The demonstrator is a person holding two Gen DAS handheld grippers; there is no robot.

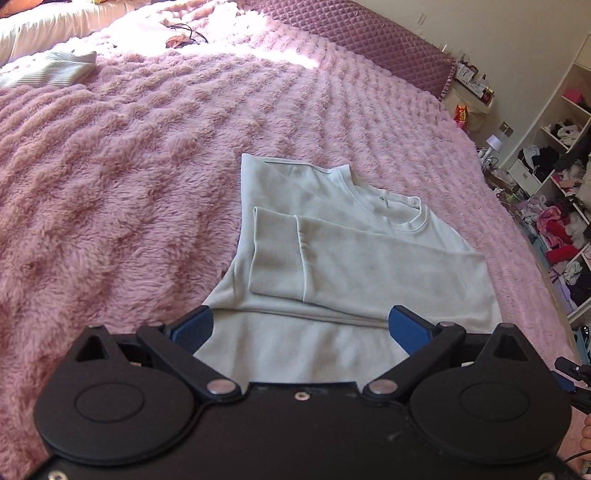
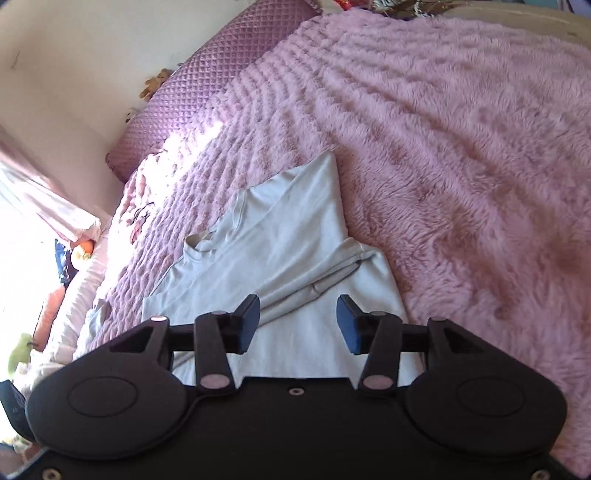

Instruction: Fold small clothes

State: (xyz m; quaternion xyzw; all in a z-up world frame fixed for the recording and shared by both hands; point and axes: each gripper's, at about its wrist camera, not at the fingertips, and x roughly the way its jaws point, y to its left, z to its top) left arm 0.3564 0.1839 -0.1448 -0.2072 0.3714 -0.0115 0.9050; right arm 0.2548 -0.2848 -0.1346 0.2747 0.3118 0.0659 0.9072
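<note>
A pale mint long-sleeved top (image 1: 332,236) lies flat on the pink fluffy bedspread (image 1: 129,184), sides folded in and one sleeve (image 1: 332,262) laid across the chest. It also shows in the right wrist view (image 2: 288,243). My left gripper (image 1: 301,328) is open wide, hovering over the top's lower part, holding nothing. My right gripper (image 2: 299,325) is open over the same top near its lower edge, empty. The hem is hidden under both gripper bodies.
A folded ribbed pale garment (image 1: 51,68) lies at the far left of the bed. A quilted purple headboard (image 1: 351,33) runs along the far edge. Open shelves stuffed with clothes (image 1: 561,206) stand to the right of the bed. Pillows and toys (image 2: 74,254) lie at the left.
</note>
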